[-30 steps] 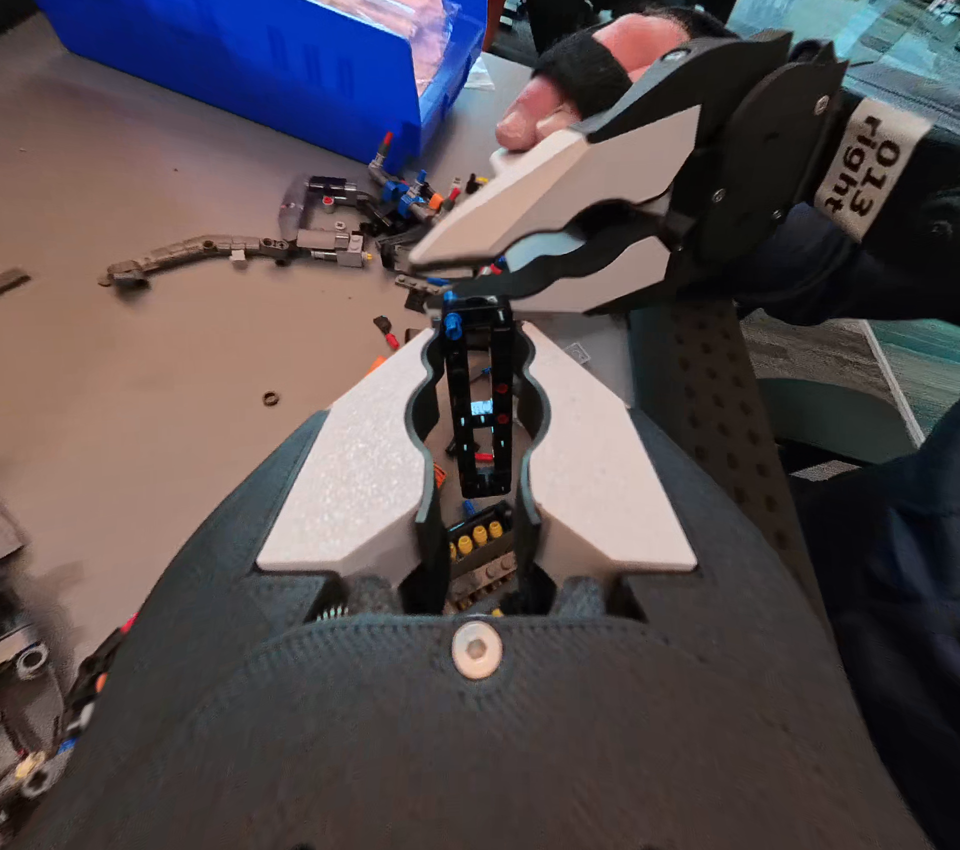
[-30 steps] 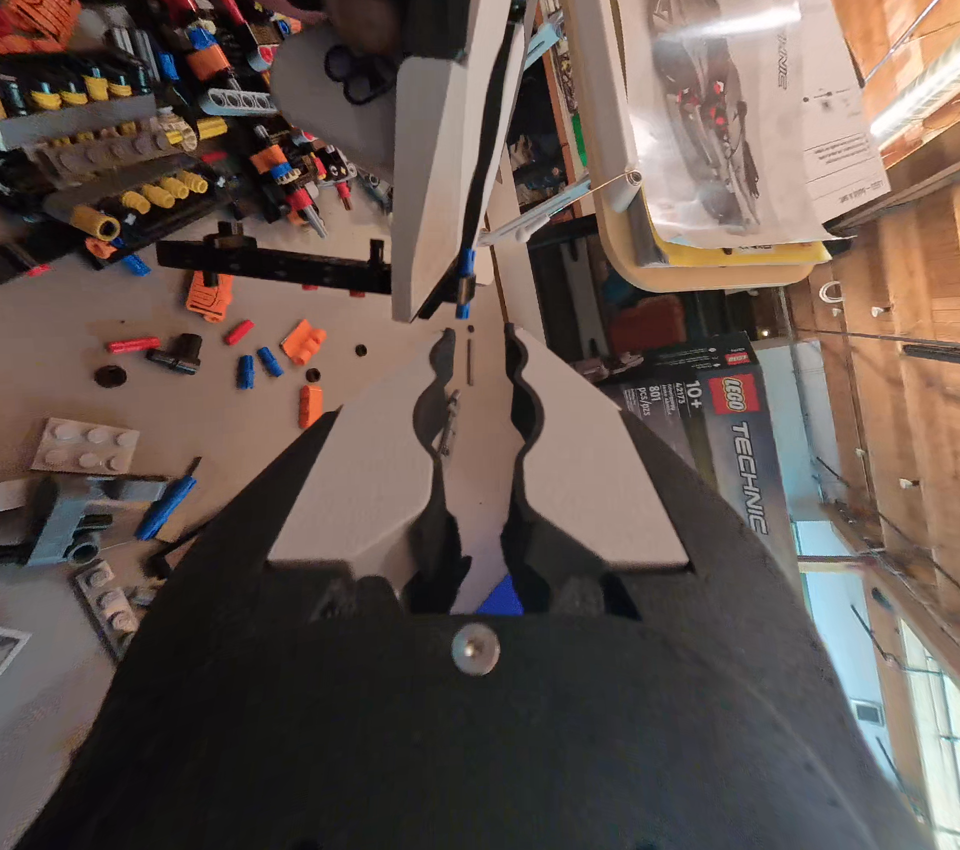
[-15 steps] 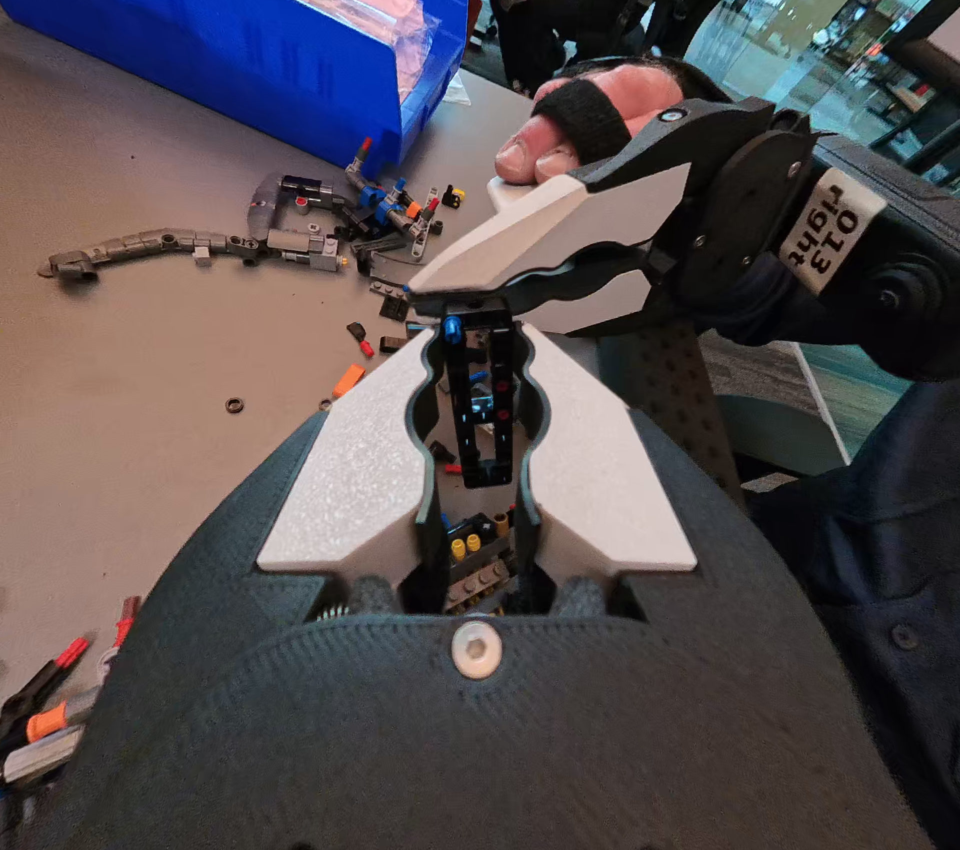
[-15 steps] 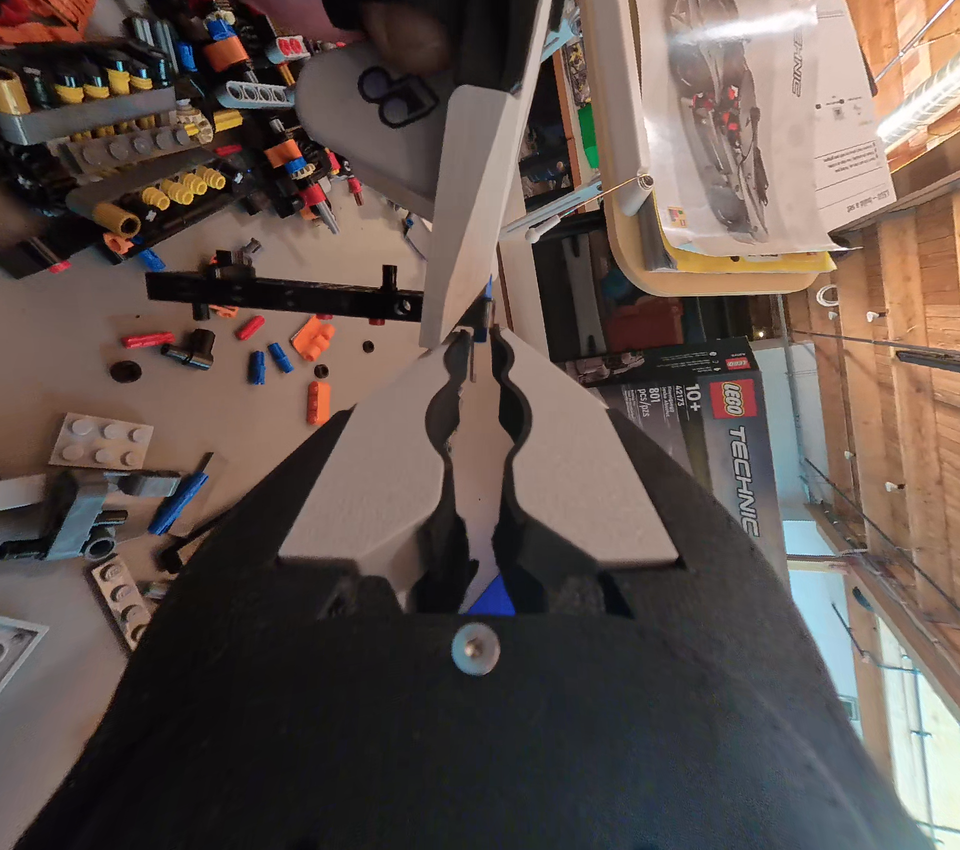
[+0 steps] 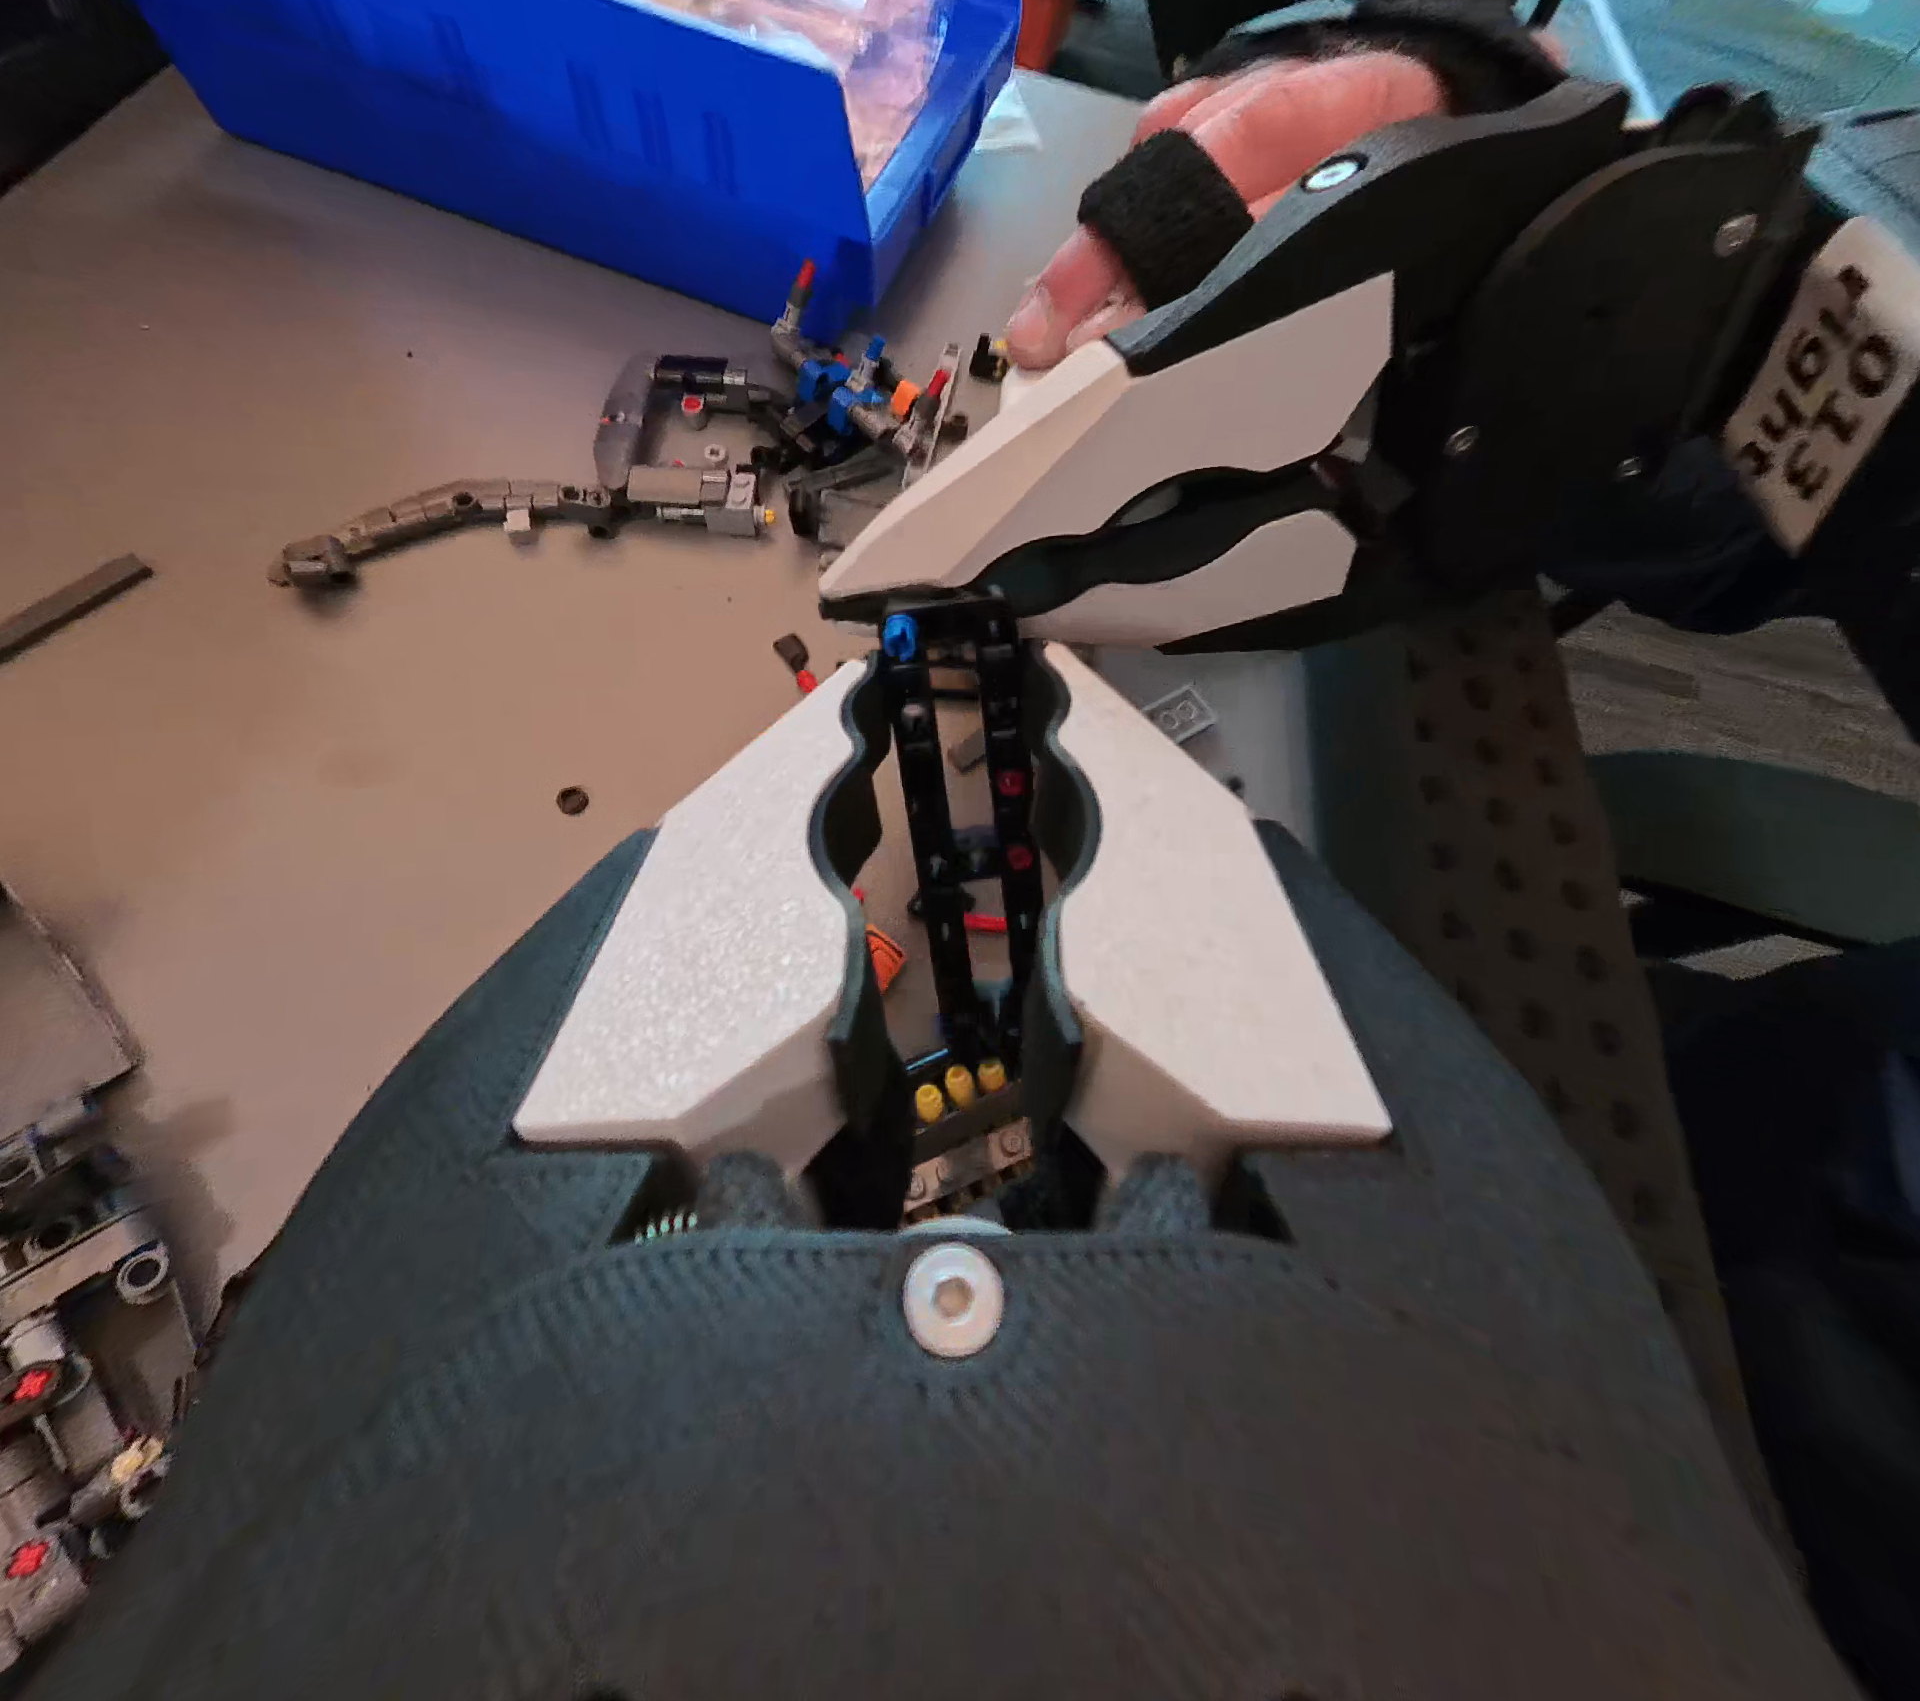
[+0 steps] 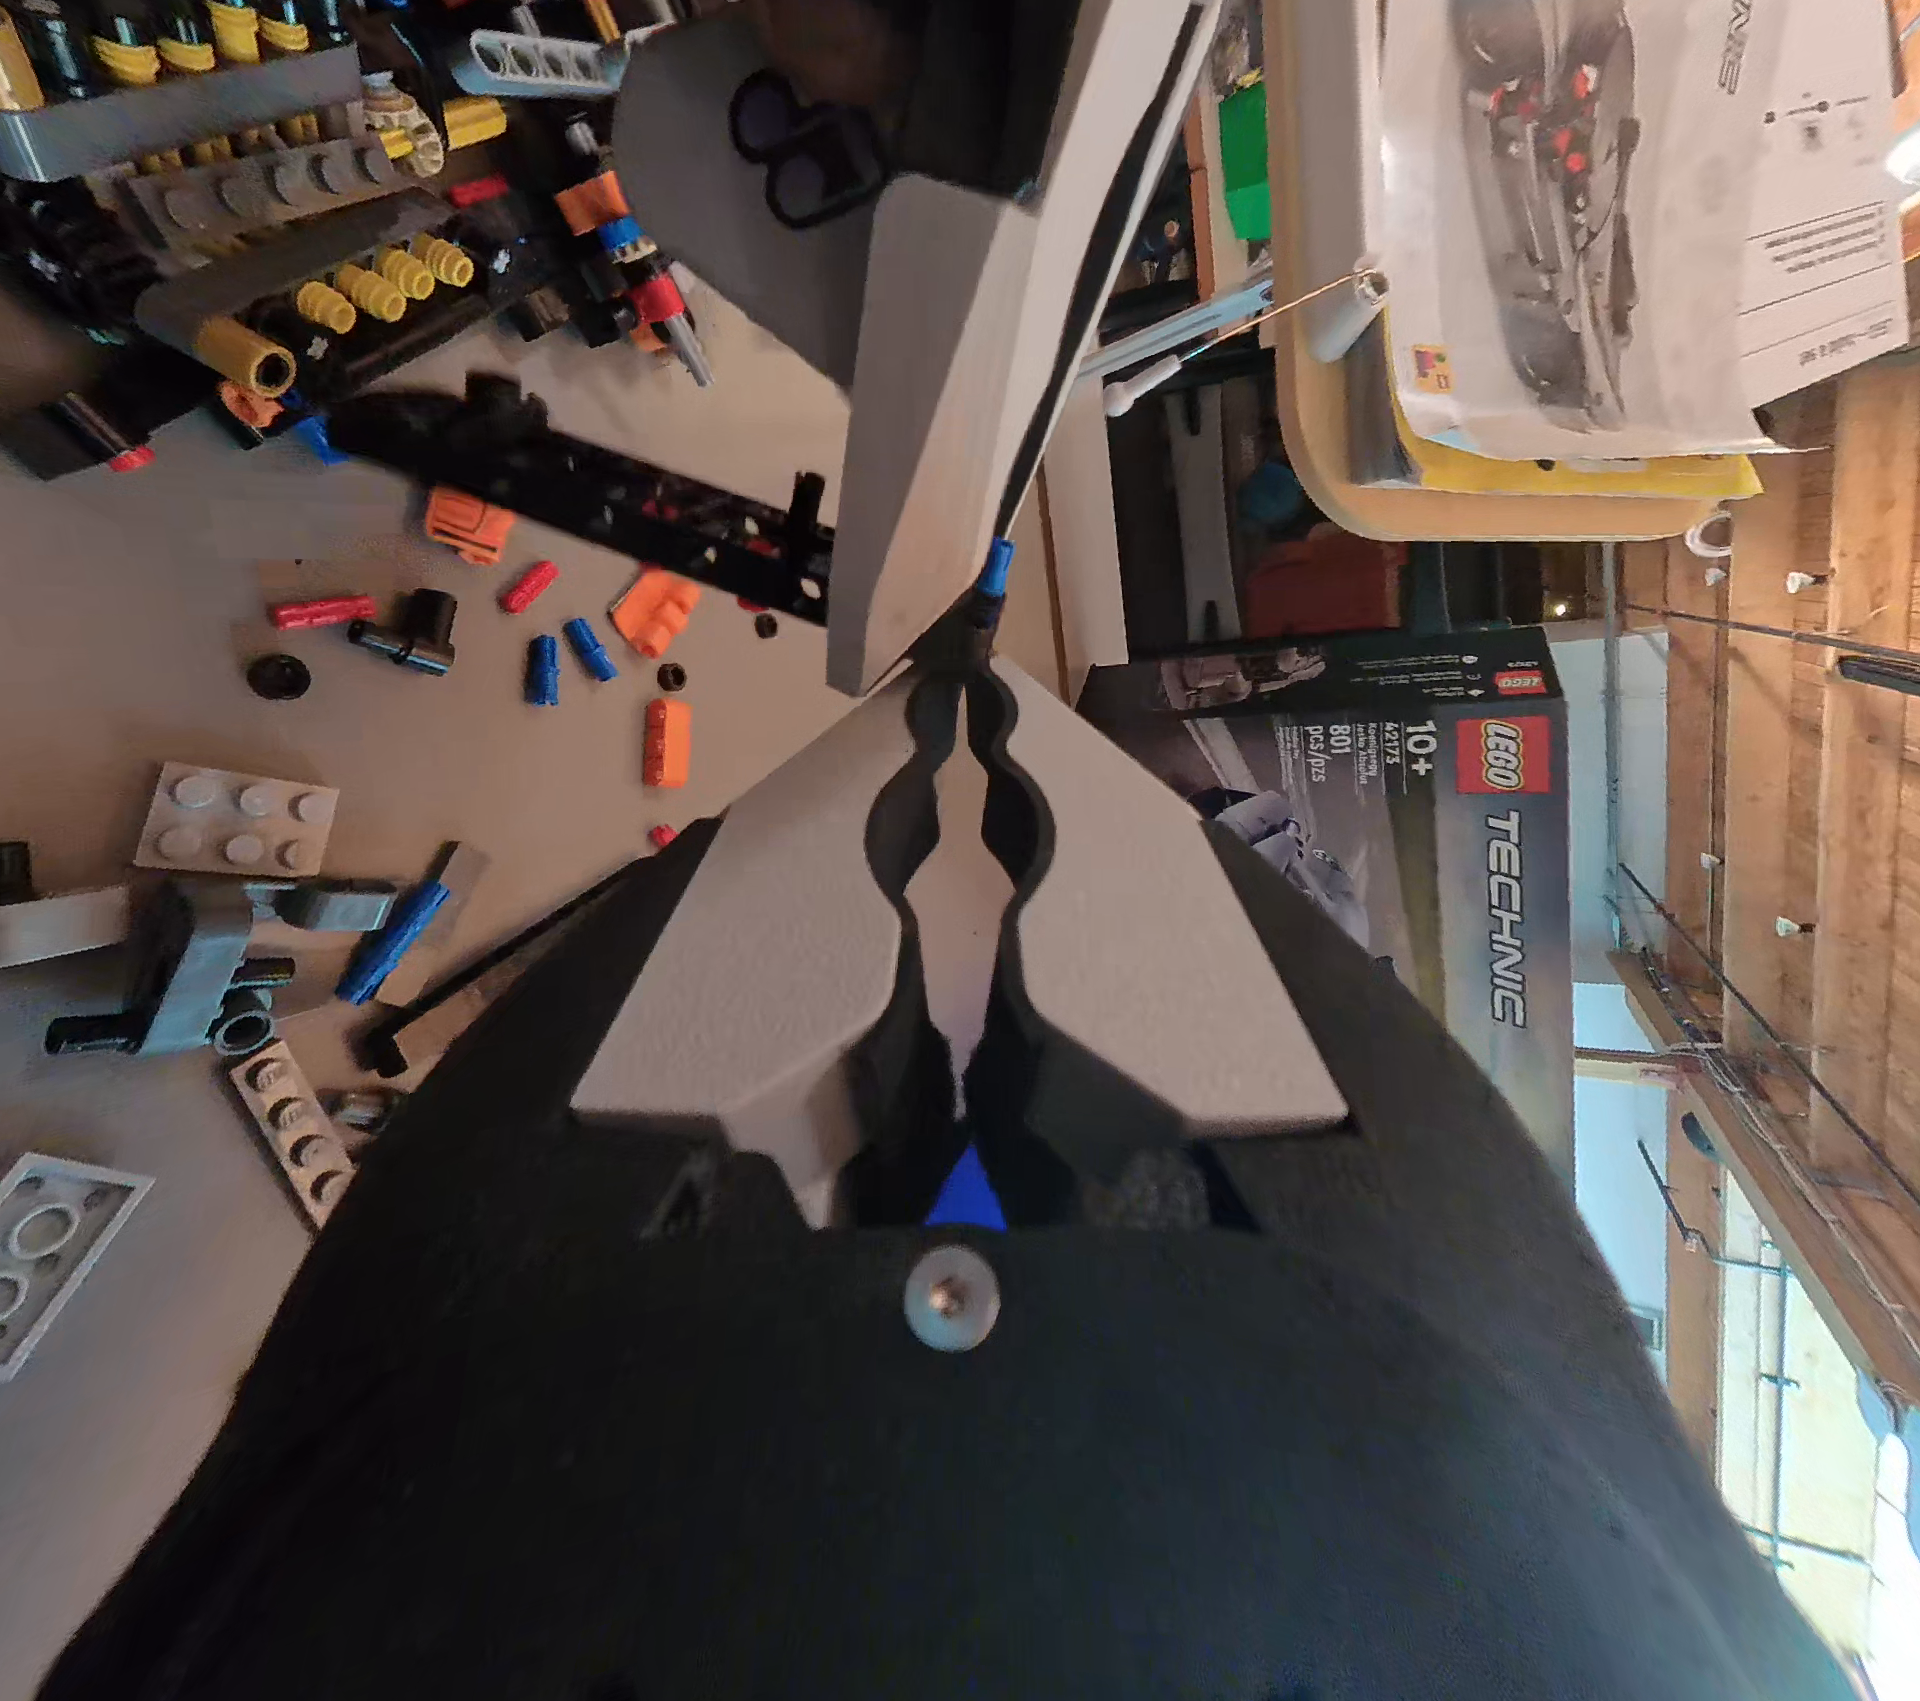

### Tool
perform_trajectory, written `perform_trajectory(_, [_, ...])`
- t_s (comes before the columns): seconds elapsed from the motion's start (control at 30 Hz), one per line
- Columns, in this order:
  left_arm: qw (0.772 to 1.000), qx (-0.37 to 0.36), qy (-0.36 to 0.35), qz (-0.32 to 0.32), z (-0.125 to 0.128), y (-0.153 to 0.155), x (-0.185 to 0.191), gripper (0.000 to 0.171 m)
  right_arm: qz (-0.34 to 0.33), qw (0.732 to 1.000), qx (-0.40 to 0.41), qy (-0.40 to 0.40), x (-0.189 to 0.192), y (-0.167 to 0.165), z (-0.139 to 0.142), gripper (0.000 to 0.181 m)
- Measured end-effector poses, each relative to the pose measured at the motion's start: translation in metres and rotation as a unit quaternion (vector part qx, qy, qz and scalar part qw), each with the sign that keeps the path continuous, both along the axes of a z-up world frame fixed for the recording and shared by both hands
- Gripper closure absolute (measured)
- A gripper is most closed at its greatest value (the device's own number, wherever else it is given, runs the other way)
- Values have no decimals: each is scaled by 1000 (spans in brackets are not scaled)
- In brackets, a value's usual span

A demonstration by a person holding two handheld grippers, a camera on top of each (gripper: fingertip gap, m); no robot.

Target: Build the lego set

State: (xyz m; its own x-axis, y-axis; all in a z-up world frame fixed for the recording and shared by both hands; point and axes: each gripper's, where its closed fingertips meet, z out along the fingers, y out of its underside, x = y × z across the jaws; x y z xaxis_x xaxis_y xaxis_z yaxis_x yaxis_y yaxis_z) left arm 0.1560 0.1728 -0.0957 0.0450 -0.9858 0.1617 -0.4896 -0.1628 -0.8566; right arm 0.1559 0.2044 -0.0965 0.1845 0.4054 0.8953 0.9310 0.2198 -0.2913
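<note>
1. The left tool pinches a long black studless frame of two parallel beams, held upright off the grey counter near its right edge. Keep that pinch firm and steady; the frame is the anvil for this step.
2. The right tool comes in from the right with its fingers pressed together on the frame's top end, beside a small blue plastic pin that stands out of the left beam. What exactly sits between its tips cannot be told.
3. In the right wrist view the right tool meets the left tool's tip, and the blue plastic pin shows just beyond. Judged from this, the step is seating or adjusting a connector at that end.
4. Push along the pin's axis, not across it, or the beams may twist in the left tool's pinch.
5. Keep the frame over the counter, so that a dropped piece lands among the loose red, blue and orange pins, not over the edge.
6. The blue plastic bin at the far edge plays no part now.
</note>
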Motion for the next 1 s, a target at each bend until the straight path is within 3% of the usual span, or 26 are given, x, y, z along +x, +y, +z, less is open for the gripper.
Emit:
perform_trajectory(0.07, [998, -20, -53, -8, 18, -2, -1, 149, -11, 1000, -8, 1, 5, 2, -1, 181])
perform_trajectory(0.1, [991, -45, -126, -17, 50, -5, -8, 150, -42, 998, -18, -31, 19, 10, -12, 181])
perform_trajectory(0.13, [988, -20, -154, -2, 68, 2, -21, 151, -62, 996, -34, -52, 34, 17, -26, 181])
perform_trajectory(0.17, [991, 5, -133, 27, 63, 17, -31, 150, -55, 997, -50, -24, 36, 18, -26, 181])
perform_trajectory(0.23, [992, -51, -117, 25, 41, 23, -33, 150, -26, 998, -50, 39, 18, 10, -5, 181])
perform_trajectory(0.27, [993, -49, -106, 29, 33, 23, -31, 149, -19, 998, -54, 37, 12, 8, -8, 181])
perform_trajectory(0.47, [993, -9, -113, -9, 40, 12, -21, 149, 23, 989, -103, 104, 20, 8, -12, 181])
perform_trajectory(0.77, [981, -124, -134, -61, 35, -6, -7, 149, 119, 952, -110, 258, 1, -12, 32, 171])
perform_trajectory(1.0, [980, -138, -126, -65, 28, -9, 3, 149, 124, 963, -78, 228, -3, -17, 34, 172])
